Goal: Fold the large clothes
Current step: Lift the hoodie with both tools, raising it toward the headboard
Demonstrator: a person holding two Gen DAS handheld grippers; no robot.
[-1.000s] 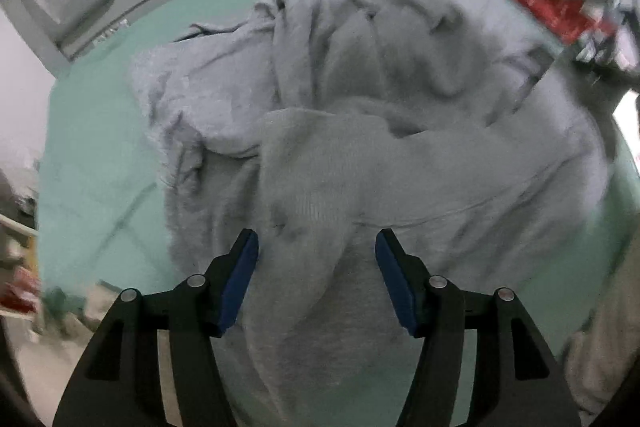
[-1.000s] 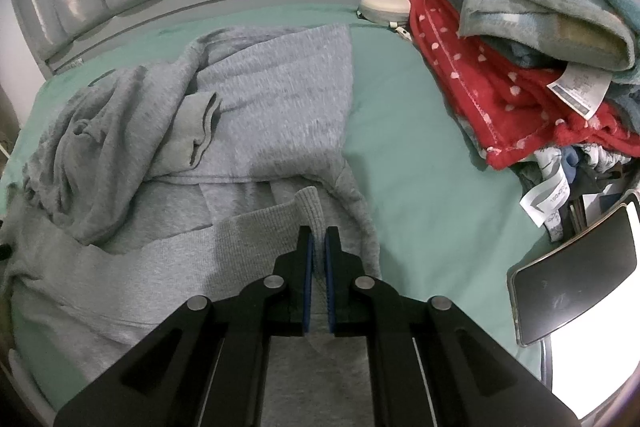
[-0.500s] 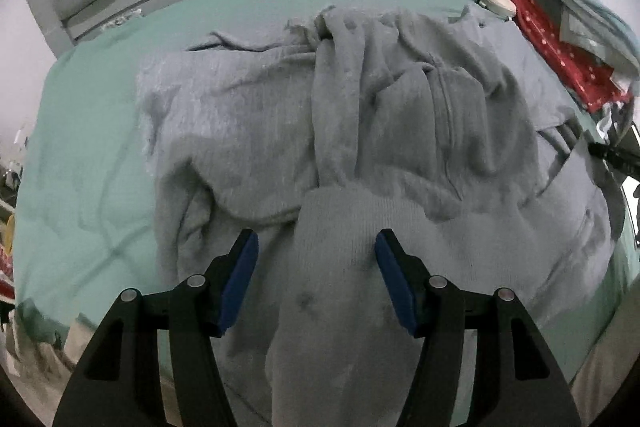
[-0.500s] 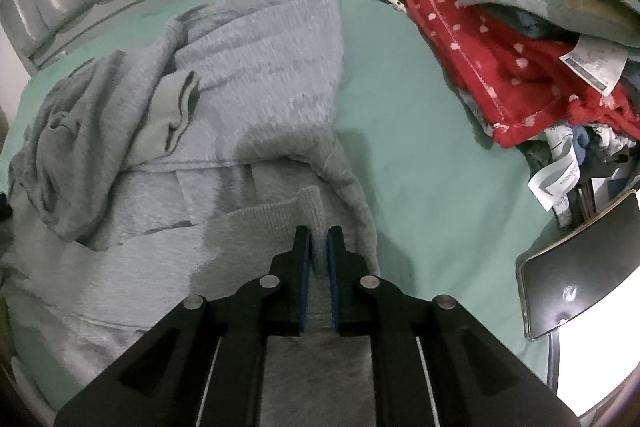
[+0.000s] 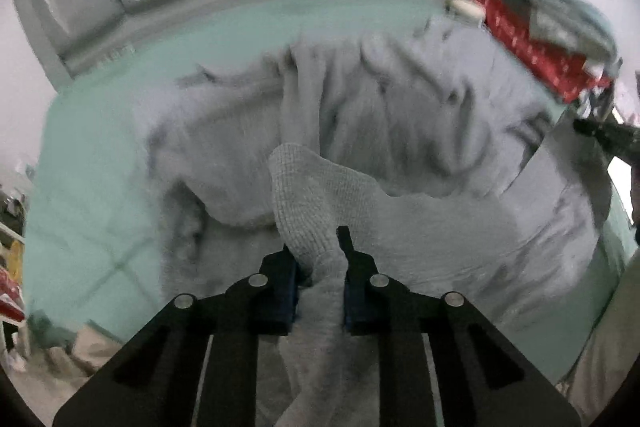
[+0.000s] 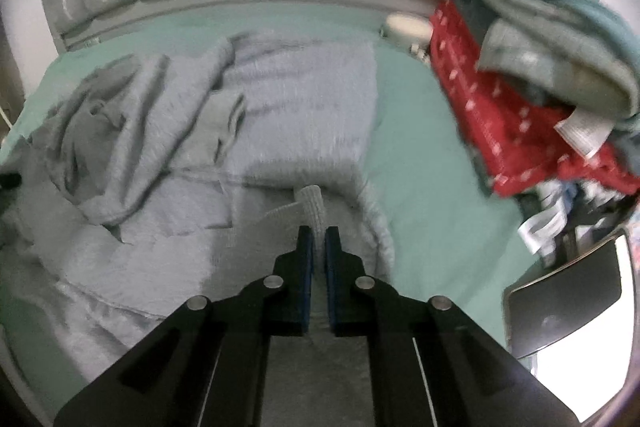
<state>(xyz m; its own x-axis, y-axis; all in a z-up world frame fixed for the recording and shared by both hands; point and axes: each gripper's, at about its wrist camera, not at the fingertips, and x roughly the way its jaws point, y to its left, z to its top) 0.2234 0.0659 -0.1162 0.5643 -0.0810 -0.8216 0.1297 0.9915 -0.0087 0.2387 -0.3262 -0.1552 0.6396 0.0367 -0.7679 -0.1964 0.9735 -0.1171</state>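
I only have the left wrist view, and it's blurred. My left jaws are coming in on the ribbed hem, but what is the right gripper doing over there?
Observer: The right gripper is shut on the grey garment, pinching a ribbed strip of it.
Operator: Anything lying beside it on that side?
Observer: Yes, a dark tablet sits at the edge of the green sheet.
Operator: And that red thing I see far right?
Observer: A red spotted fabric under folded towels, with a white label hanging out.
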